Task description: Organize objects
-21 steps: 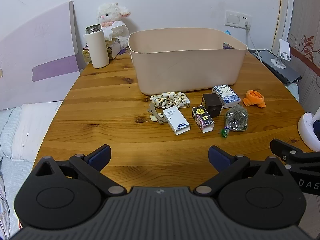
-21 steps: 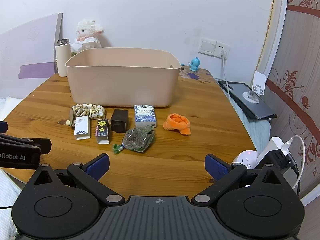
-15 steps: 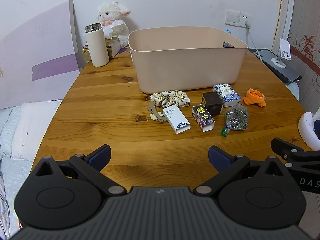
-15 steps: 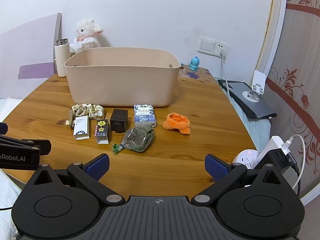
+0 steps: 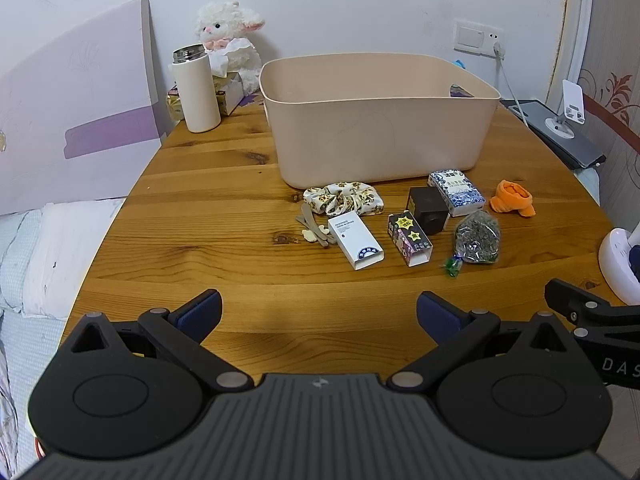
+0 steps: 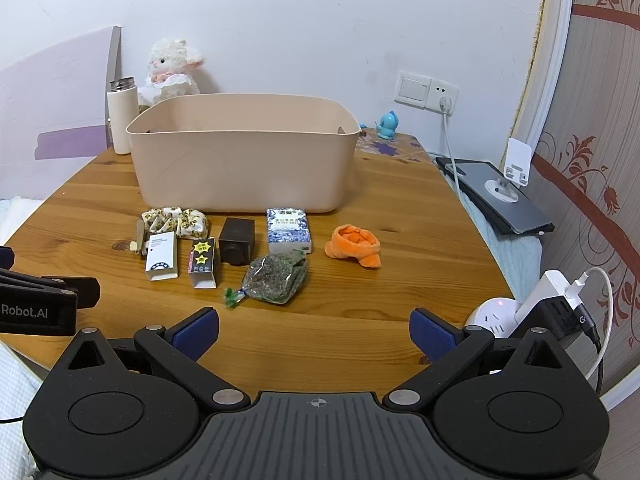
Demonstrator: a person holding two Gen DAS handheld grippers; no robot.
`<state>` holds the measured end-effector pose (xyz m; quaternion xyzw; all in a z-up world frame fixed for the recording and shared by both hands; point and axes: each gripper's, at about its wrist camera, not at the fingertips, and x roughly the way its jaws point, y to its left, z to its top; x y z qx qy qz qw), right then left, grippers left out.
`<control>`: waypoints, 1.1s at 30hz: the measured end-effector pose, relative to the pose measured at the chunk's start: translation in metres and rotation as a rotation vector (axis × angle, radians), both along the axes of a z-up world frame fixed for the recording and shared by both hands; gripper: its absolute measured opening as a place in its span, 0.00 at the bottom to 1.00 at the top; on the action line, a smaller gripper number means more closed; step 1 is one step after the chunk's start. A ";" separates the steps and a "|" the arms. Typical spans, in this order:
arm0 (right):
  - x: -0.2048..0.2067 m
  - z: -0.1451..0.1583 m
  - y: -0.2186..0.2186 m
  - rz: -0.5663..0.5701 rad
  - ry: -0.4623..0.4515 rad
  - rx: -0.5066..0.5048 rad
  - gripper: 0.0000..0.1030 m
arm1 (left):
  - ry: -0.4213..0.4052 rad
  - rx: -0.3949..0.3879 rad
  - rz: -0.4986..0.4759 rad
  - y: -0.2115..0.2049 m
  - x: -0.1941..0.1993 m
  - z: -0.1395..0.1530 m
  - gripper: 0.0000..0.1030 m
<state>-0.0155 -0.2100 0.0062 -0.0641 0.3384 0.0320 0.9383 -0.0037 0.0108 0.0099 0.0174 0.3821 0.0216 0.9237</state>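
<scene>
A beige plastic bin (image 5: 380, 136) (image 6: 244, 168) stands mid-table. In front of it lie a floral scrunchie (image 5: 342, 199) (image 6: 176, 219), a white box (image 5: 355, 240) (image 6: 161, 255), a star-printed box (image 5: 409, 238) (image 6: 203, 263), a dark cube (image 5: 427, 210) (image 6: 237, 240), a blue-white box (image 5: 456, 192) (image 6: 289, 230), a bag of dried herbs (image 5: 477, 238) (image 6: 277, 277) and an orange cloth (image 5: 513, 198) (image 6: 354, 245). My left gripper (image 5: 319, 312) and right gripper (image 6: 314, 330) are open and empty over the near table edge, well short of the objects.
A white flask (image 5: 196, 90), a plush lamb (image 5: 230, 46) and a tissue box stand at the back left. A lilac board (image 5: 76, 132) leans at the left. A tablet with stand (image 6: 500, 196), a power strip and charger (image 6: 536, 308) sit at the right. Bedding lies left of the table.
Both grippers have shifted slightly; the scene sits a touch lower in the left view. Nothing on the table has moved, and both grippers stay open.
</scene>
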 end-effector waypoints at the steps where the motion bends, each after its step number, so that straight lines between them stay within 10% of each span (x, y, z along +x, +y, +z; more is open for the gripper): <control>1: 0.000 0.000 0.000 0.000 0.000 0.000 1.00 | 0.001 -0.001 0.000 0.000 0.001 0.000 1.00; 33: 0.021 -0.008 -0.001 -0.003 0.031 0.030 1.00 | 0.029 -0.002 0.007 0.003 0.019 -0.010 1.00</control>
